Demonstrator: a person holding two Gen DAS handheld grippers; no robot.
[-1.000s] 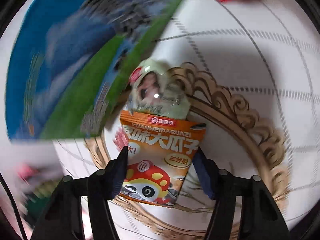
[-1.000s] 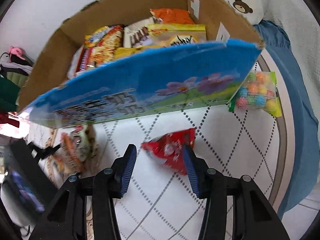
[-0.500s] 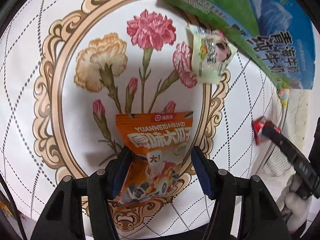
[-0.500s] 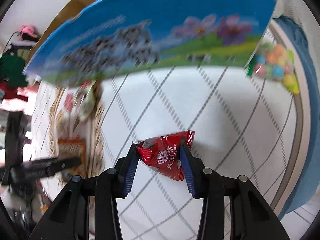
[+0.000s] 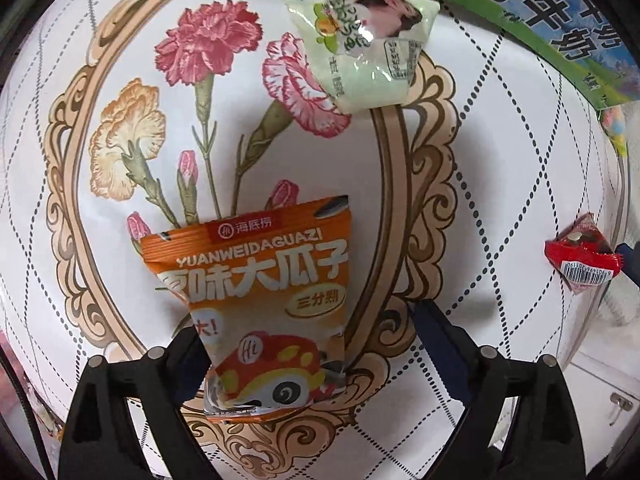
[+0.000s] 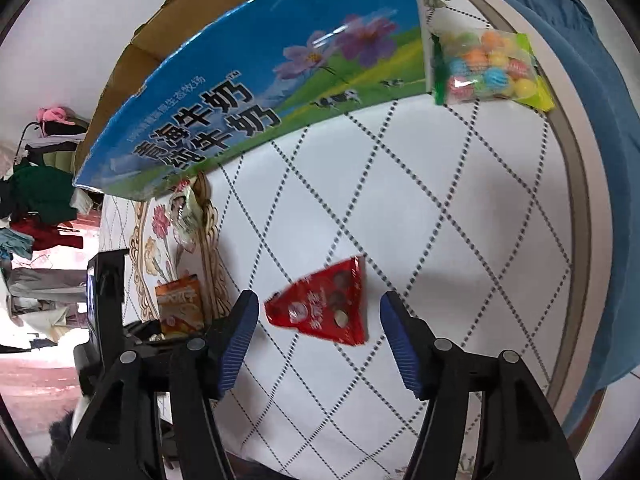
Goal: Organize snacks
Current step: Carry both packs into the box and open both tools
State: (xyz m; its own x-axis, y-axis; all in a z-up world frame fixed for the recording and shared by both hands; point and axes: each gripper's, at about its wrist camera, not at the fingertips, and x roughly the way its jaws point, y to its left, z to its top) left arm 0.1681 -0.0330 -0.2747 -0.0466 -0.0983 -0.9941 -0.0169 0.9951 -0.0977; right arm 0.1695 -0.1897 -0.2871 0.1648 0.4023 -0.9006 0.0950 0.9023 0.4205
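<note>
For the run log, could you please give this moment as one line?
left gripper: open around orange seed packet | right gripper: open around red packet | both packets on table

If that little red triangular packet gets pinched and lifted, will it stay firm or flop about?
The red packet looks like thin, shiny film, so it would probably crumple a little and might slip between the right gripper's open fingers. Its small size and flat lie on the tablecloth suggest it is light. Being flat and three-cornered, it is unlikely to roll.

Left gripper [image 5: 308, 344] jaws spread; right gripper [image 6: 314, 320] jaws spread
</note>
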